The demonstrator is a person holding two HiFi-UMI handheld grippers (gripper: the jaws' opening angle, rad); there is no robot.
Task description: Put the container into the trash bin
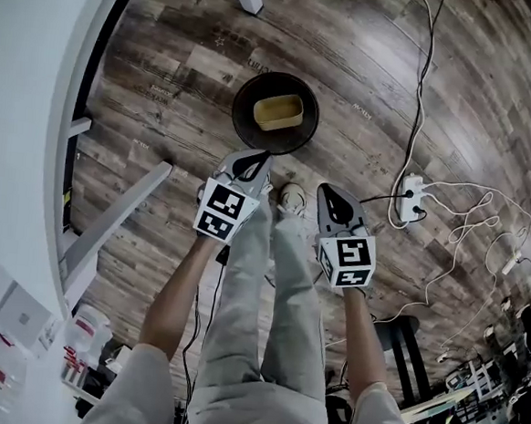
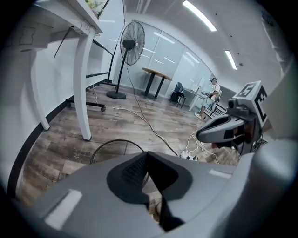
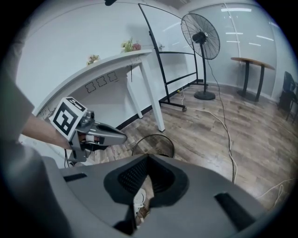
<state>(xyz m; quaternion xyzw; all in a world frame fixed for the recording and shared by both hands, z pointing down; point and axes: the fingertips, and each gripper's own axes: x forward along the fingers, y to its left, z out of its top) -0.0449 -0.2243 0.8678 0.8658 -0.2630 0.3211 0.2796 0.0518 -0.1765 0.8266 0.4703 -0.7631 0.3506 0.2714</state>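
Yellow and shaped like a little tub, the container (image 1: pixel 278 112) lies at the bottom of the round black trash bin (image 1: pixel 244 130). Nothing is holding it. The bin stands on the brown wooden floor (image 1: pixel 167 71), just in front of the tips of both tongs and lower than them. The left tongs (image 1: pixel 249 162) are closest to it, and from the head view their tip sits over the near edge of the bin. Their two jaws are pressed together with nothing between them. The right tongs (image 1: pixel 329 191) are just beside the left ones, a bit farther back from the bin. Their jaws are also closed tight and hold nothing. Both tongs point down at a slant toward the floor. Each has a cube with black and white squares on its back end, one on the left (image 1: pixel 224 211) and one on the right (image 1: pixel 346 260), and a bare arm holds each from behind. A light shoe (image 1: pixel 292 198) shows on the floor between the two tongs. To the right of the right tongs lies a white power strip (image 1: pixel 411 195) with long white cords. To the left of the left tongs stands a white table leg (image 2: pixel 84 93). Far ahead of the tongs, a tall black fan (image 2: pixel 130 46) stands by a glass wall.
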